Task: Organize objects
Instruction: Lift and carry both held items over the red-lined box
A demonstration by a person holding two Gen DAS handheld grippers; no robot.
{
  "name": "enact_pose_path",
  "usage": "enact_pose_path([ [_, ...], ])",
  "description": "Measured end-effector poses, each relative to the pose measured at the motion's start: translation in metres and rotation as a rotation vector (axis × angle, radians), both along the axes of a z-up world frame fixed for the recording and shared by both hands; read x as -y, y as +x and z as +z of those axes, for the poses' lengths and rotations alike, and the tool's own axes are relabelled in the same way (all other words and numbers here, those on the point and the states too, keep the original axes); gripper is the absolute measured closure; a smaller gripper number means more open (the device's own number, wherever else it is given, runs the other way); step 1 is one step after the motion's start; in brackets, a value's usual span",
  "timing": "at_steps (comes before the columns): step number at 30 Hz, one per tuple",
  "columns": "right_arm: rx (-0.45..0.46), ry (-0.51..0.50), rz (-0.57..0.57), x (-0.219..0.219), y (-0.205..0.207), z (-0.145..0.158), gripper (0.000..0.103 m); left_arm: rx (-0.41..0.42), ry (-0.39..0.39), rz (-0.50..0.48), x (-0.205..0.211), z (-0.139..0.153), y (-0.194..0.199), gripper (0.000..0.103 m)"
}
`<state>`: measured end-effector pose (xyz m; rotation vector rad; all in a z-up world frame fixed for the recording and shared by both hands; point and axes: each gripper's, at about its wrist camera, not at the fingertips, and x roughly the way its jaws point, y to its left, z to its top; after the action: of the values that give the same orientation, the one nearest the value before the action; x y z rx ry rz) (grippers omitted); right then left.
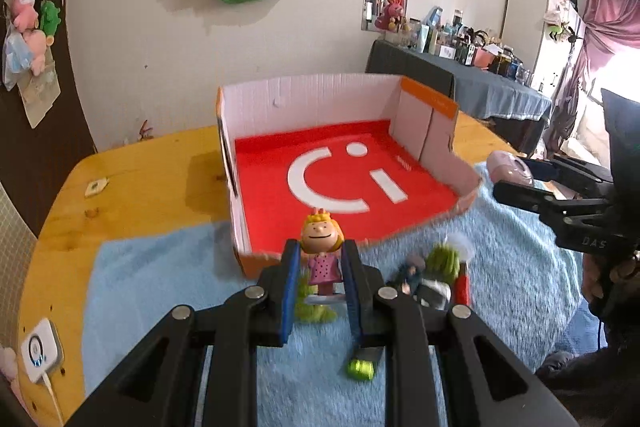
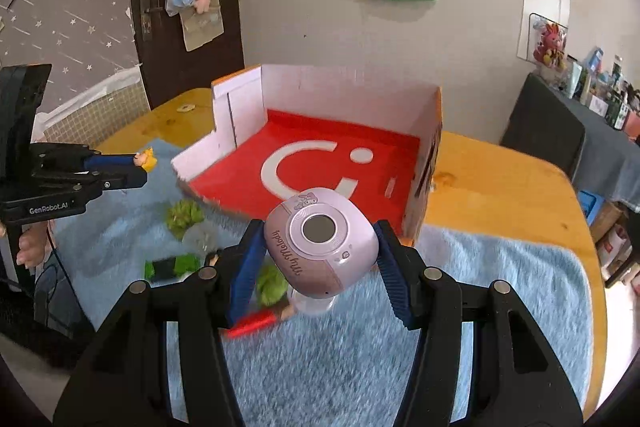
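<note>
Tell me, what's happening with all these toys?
A person is tidying toys with a gripper in each hand. The left gripper is shut on a little girl figurine in a pink dress. The right gripper is shut on a small pink camera-like gadget. Both are held above the blue fuzzy mat, in front of the open red-bottomed box. Nothing can be seen in the box yet, and several toys lie on the mat.

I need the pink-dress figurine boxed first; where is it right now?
Clamped between the left gripper's jaws, the figurine is above the blue mat, just before the red-floored box.
</note>
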<state>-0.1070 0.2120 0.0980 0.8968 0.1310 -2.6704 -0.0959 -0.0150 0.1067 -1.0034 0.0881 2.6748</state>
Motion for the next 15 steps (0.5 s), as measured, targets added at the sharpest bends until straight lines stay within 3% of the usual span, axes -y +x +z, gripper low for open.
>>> enact_pose_path([
  [8,0.079,0.033,0.01,0.005,-0.06,-0.007,0.05,0.041,-0.04,-0.006,-0.005,-0.006,-0.053,0.081],
  [15,0.224,0.072,0.005,0.005,-0.106,-0.035,0.05,0.117,-0.105,-0.032,-0.014,-0.032,-0.087,0.081],
])
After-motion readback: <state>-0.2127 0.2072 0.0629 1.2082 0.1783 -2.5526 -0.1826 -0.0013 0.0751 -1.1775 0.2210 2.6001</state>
